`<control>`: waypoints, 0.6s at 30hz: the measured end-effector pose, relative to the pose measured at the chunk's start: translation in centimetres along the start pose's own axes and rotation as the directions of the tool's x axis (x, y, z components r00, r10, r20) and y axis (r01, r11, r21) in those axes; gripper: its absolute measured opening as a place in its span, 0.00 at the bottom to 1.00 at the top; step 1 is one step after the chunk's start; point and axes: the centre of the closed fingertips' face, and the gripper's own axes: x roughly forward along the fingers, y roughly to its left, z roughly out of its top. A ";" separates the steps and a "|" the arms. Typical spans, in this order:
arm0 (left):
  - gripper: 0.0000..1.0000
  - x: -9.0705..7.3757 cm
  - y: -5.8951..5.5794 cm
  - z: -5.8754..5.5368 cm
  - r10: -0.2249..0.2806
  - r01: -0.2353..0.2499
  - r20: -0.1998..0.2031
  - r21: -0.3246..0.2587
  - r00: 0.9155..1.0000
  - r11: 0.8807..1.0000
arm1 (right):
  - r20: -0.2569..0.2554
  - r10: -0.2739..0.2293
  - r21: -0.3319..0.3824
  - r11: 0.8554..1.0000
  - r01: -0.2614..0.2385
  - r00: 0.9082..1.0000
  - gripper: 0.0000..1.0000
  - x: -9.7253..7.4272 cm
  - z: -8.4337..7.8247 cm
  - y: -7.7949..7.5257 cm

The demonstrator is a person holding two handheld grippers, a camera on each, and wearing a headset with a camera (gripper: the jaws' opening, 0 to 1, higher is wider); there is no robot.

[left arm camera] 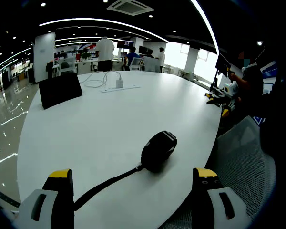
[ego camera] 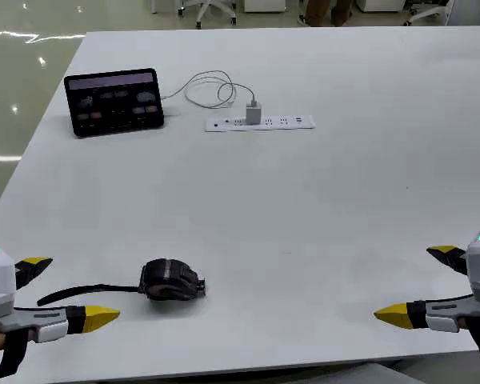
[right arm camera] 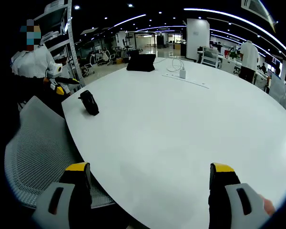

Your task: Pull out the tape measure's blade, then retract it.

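Head view is showing the tape measure (ego camera: 170, 280) lying on the bench (ego camera: 304, 200) at about 7 o'clock. Its black strap (ego camera: 104, 287) is trailing toward 9 o'clock, between the spread jaws of your left claw (ego camera: 82, 289). Your right claw (ego camera: 403, 283), also spread and holding nothing, is hovering well apart at 4 o'clock. No blade is showing, so I judge that you are facing both the pull and the retract.

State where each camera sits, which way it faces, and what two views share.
Head view: on the headset, looking down at the table; left gripper and right gripper at bottom corners.
Left gripper view: on the left gripper, facing the tape measure; own open jaws below.
Right gripper view: on the right gripper, facing across the table; own open jaws below.
Shared: the tape measure.
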 end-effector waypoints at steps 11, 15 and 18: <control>1.00 0.2 -0.2 0.0 -0.009 0.009 -0.003 0.005 1.000 1.000 | 0.003 -0.002 -0.001 1.000 0.002 1.000 1.00 0.1 0.1 -0.1; 1.00 0.2 -0.3 0.2 -0.012 0.012 -0.001 0.011 1.000 1.000 | 0.003 -0.006 -0.002 1.000 0.006 1.000 1.00 0.1 0.0 -0.2; 1.00 0.3 -0.1 0.1 -0.010 0.010 -0.005 0.014 1.000 1.000 | 0.004 -0.023 -0.006 1.000 0.023 1.000 1.00 0.2 -0.1 -0.4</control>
